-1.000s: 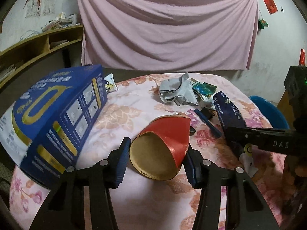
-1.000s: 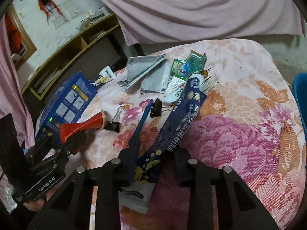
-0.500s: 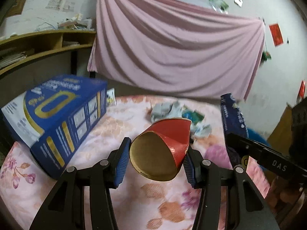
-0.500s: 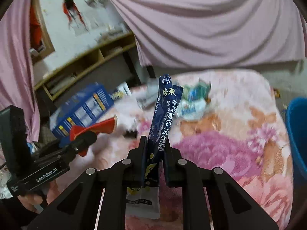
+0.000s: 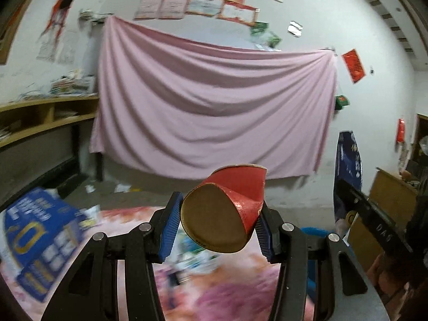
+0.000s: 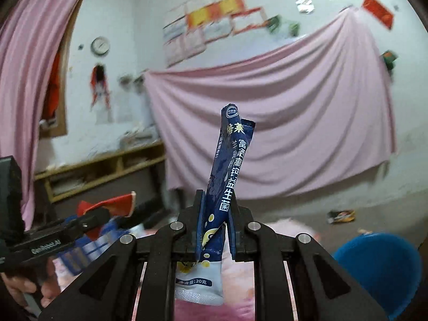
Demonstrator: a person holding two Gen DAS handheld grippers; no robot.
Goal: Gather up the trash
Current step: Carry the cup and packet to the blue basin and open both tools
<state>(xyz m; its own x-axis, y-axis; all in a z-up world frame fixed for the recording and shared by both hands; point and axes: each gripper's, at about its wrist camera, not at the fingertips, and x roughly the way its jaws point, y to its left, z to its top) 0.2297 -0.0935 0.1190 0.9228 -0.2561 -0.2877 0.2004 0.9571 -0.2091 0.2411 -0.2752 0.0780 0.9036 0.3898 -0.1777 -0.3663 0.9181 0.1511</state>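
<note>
Left wrist view puts your left gripper (image 5: 217, 229) in the foreground, its blue-padded fingers (image 5: 168, 227) pressed against both sides of a crushed red paper cup (image 5: 227, 208). The cup is held up off the table, open mouth facing the camera, showing a brown inside. Below it lies the table (image 5: 214, 291) under a pink flowered cloth, badly blurred. On the cloth to your left sits a blue box (image 5: 40, 240) with yellow lettering, and some blurred wrappers lie just beyond the fingers. At the right edge you can see your other gripper from the side with a dark blue packet (image 5: 347, 160) standing up from it.

From the right wrist view, your right gripper (image 6: 215, 227) is clamped on that blue packet (image 6: 224, 182), a long sachet with white printed characters. It stands nearly upright between the closed fingers, its pale lower end hanging beneath them over the pink cloth. A blue bin (image 6: 379, 267) sits low to your right, beside the table. A loose wrapper (image 6: 342, 215) lies on the grey floor beyond it.

Around you, a large pink sheet (image 5: 214, 107) hangs across the back wall with paper certificates (image 5: 208, 0) pinned above it. Wooden shelves (image 6: 101, 168) piled with papers run along the left wall, and a round clock (image 6: 100, 45) hangs higher up.
</note>
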